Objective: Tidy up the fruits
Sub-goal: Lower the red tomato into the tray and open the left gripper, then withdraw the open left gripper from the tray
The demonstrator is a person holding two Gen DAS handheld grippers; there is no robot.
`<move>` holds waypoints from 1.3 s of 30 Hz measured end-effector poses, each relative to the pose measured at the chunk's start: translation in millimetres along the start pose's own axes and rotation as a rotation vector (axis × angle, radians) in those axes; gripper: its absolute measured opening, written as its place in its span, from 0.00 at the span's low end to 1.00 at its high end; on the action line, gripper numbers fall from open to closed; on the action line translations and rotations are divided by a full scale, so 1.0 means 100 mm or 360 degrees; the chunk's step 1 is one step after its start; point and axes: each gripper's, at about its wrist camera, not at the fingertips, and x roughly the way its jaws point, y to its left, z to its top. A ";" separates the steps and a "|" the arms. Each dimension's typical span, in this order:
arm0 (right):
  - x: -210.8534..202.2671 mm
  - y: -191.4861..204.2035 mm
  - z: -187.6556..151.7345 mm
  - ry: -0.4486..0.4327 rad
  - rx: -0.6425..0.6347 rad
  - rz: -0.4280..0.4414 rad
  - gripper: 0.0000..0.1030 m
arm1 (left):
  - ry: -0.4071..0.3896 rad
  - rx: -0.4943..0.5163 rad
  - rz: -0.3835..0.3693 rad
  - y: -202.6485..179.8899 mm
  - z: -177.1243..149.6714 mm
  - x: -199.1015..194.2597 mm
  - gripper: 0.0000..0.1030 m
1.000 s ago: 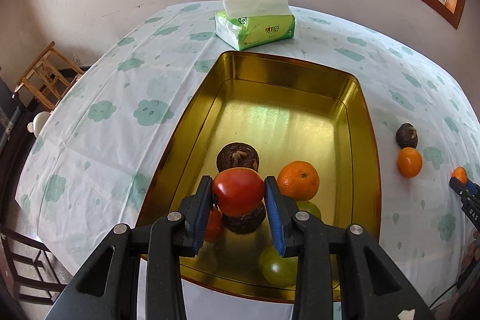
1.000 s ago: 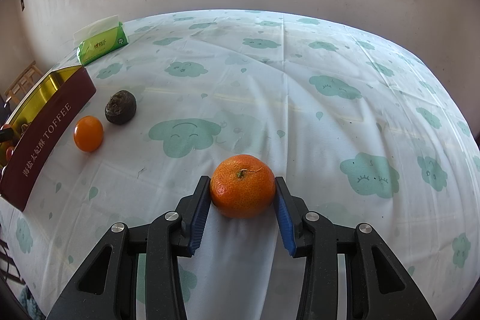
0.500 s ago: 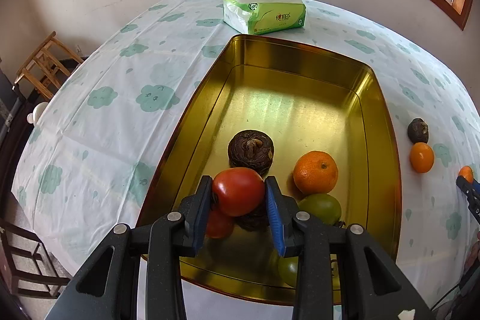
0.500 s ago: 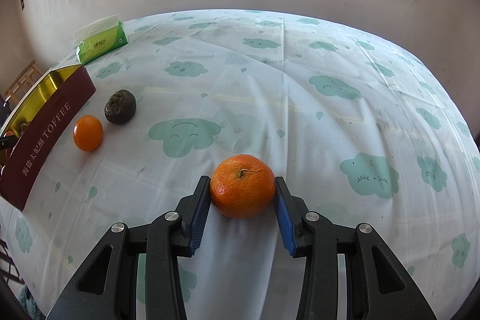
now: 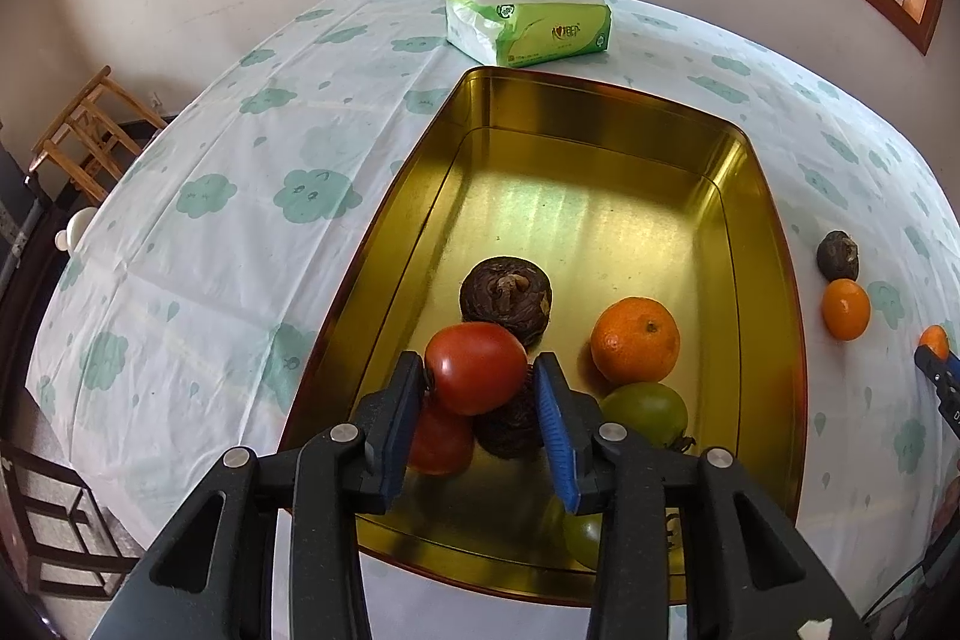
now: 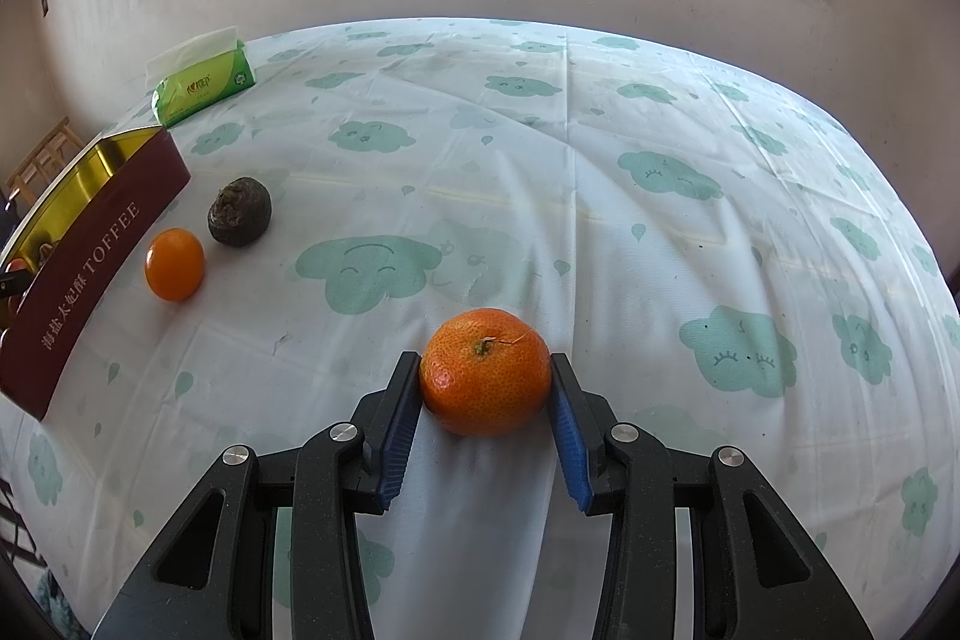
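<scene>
Over the near end of the gold tray (image 5: pixel 600 112), my left gripper (image 5: pixel 477 367) has its jaws opening. A red tomato (image 5: pixel 474 370) sits between them, with a thin gap at the right pad (image 5: pixel 552 418). Under it lie another red fruit (image 5: pixel 441 439) and a dark brown fruit (image 5: pixel 507 427). A second brown fruit (image 5: pixel 505 295), an orange (image 5: pixel 635 340) and a green tomato (image 5: pixel 645 412) also lie in the tray. My right gripper (image 6: pixel 485 370) is shut on an orange (image 6: pixel 485 376) that rests on the tablecloth.
A small orange (image 6: pixel 174 263) and a dark brown fruit (image 6: pixel 239 211) lie on the cloth beside the tray's maroon outer wall (image 6: pixel 90 268). A green tissue pack (image 5: pixel 528 16) stands behind the tray. Wooden chairs (image 5: pixel 90 130) stand off the table's left edge.
The left gripper has shifted slightly over the tray, and its jaws have parted a little from the tomato. The right gripper and its orange have not moved.
</scene>
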 end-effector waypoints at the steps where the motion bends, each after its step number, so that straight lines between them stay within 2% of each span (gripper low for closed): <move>1: 0.00 0.00 0.00 0.0000 0.0000 -0.0001 0.41 | 0.0001 -0.0002 0.0004 0.00 0.00 0.00 0.37; 22: 0.00 0.01 0.00 0.0003 -0.0004 -0.0006 0.41 | -0.0086 0.0026 -0.0042 0.03 -0.03 -0.29 0.48; 30: 0.00 0.01 0.00 0.0003 -0.0006 -0.0008 0.41 | -0.0110 0.0013 -0.0035 0.07 -0.12 -0.40 0.59; 39: 0.00 0.01 0.01 0.0004 -0.0006 -0.0010 0.41 | -0.0124 -0.0027 -0.0032 0.14 -0.24 -0.43 0.66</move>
